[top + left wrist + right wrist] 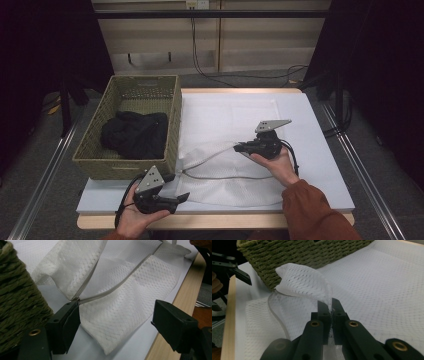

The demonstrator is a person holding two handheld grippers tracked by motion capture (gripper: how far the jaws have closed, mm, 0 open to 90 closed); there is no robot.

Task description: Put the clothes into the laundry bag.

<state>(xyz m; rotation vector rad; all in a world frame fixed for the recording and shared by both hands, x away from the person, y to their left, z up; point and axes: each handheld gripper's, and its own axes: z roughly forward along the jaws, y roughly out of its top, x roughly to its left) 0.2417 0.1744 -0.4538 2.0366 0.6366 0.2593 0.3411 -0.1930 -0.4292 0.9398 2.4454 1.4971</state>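
Observation:
A white mesh bag point(227, 186) with a grey zipper point(117, 286) lies on the table's front half. My right gripper point(241, 146) is shut on the bag's upper flap point(304, 280) and holds it raised off the lower layer, so the bag's mouth gapes. In the right gripper view its two jaws pinch the mesh between them point(331, 307). My left gripper point(178, 187) is at the bag's front left corner, beside the basket, jaws wide open point(116, 307). The zipper's end point(76, 299) lies at the tip of one jaw, with mesh lying between the jaws unpinched.
A green woven basket point(125, 167) stands at the table's left with a black garment point(134, 134) inside. A pale mat point(305, 130) covers the tabletop. The wooden front edge point(220, 220) runs just behind my left gripper. Cables hang by the back wall point(197, 55).

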